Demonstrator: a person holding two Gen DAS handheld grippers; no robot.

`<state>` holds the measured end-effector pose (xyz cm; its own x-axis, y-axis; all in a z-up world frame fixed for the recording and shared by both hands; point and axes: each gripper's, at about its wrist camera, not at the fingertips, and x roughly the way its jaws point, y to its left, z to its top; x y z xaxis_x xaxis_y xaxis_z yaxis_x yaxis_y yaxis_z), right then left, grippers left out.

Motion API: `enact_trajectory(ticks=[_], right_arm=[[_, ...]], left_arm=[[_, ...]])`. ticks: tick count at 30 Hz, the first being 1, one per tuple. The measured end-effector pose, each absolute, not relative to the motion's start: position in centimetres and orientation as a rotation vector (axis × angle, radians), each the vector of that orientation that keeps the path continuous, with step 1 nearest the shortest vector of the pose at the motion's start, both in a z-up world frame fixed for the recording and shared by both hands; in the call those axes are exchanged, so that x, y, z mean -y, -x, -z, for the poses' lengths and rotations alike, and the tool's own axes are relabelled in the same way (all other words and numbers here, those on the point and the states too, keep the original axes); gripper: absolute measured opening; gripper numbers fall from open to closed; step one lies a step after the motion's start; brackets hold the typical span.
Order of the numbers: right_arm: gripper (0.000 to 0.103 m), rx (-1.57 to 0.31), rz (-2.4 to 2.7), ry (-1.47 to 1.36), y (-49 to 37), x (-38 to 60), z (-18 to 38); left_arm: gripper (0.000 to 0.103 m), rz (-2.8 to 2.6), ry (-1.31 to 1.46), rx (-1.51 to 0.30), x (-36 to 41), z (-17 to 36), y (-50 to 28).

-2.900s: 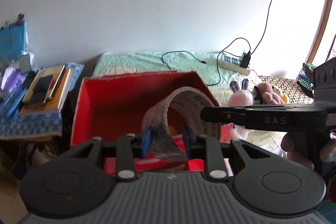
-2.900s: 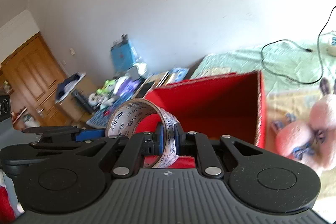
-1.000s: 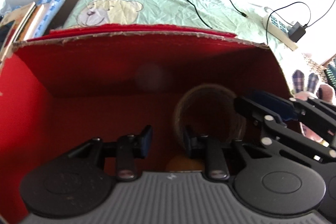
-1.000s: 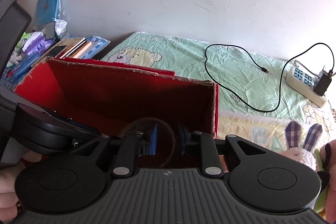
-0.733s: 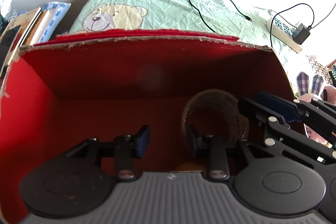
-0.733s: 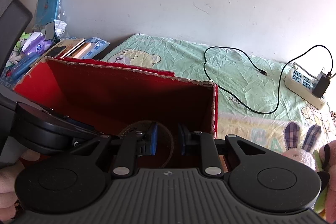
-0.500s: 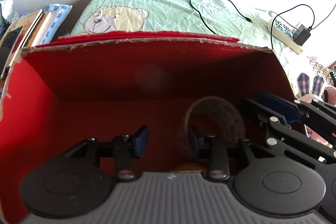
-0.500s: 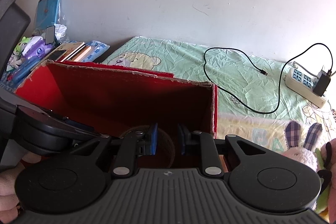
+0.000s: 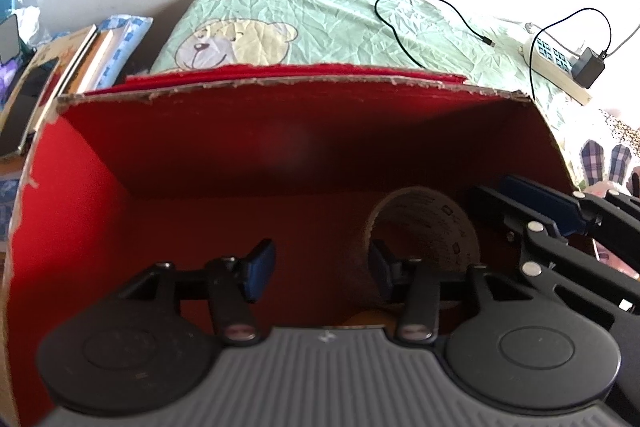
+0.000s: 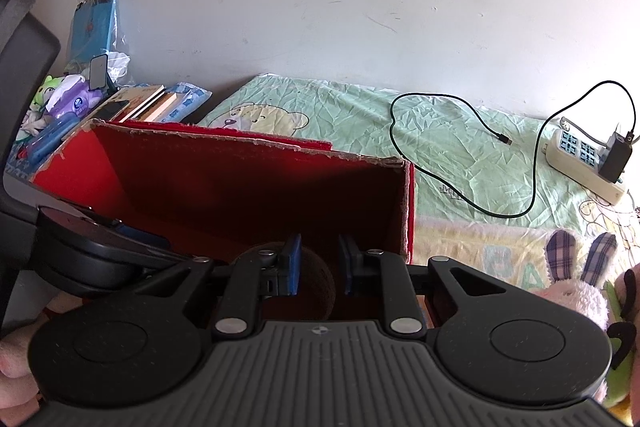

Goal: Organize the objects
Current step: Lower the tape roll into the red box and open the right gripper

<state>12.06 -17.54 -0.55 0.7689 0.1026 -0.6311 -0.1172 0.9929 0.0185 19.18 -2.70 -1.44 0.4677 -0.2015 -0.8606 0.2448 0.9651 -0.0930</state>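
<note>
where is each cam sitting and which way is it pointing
Left wrist: rides the left tongs, tilted steeply down into the red box; the right tongs intrude from the right.
Right wrist: rides the right tongs, looking over the box's right end toward the bed and wall; the other tongs and fingers show at left.
Shared: red box, tape roll, power strip, black cable.

One red box [image 9: 120, 131], one tape roll [image 9: 436, 223], one power strip [image 10: 584, 163], one black cable [image 10: 460, 131], two grippers.
</note>
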Motion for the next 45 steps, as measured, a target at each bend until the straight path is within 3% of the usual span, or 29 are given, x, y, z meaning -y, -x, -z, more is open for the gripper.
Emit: enact_trajectory(ticks=[45], right_arm=[[0.016,-0.657,-0.117,-0.038,-11.67,18.13,0.45]], left_arm=[[0.065,0.171,-0.16,-0.983,3.69,1.27,-18.48]])
